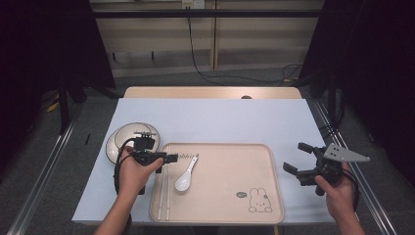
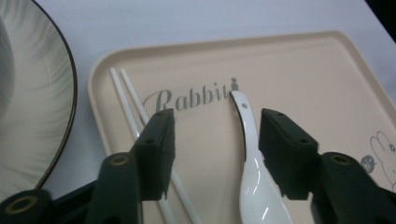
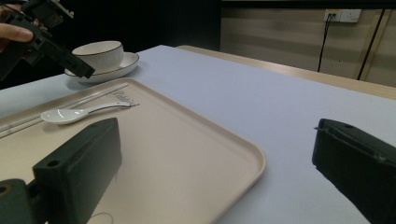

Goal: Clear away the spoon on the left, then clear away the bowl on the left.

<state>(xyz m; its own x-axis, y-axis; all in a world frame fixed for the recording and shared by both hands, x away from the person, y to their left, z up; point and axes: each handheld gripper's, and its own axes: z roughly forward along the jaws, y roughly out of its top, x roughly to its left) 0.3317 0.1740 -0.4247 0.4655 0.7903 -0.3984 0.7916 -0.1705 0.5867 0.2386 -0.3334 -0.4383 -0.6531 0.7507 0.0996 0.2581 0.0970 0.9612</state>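
While left gripper [image 2: 215, 140] hovers half open, empty, spoon [image 2: 254, 186] lies just beneath on tray [image 2: 327, 84].

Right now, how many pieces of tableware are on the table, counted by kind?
Tray: 1
Chopsticks: 2, lying on the tray's left side
Spoon: 1, white, on the tray
Bowl: 1
Plate: 1, under the bowl, left of the tray
Total: 6
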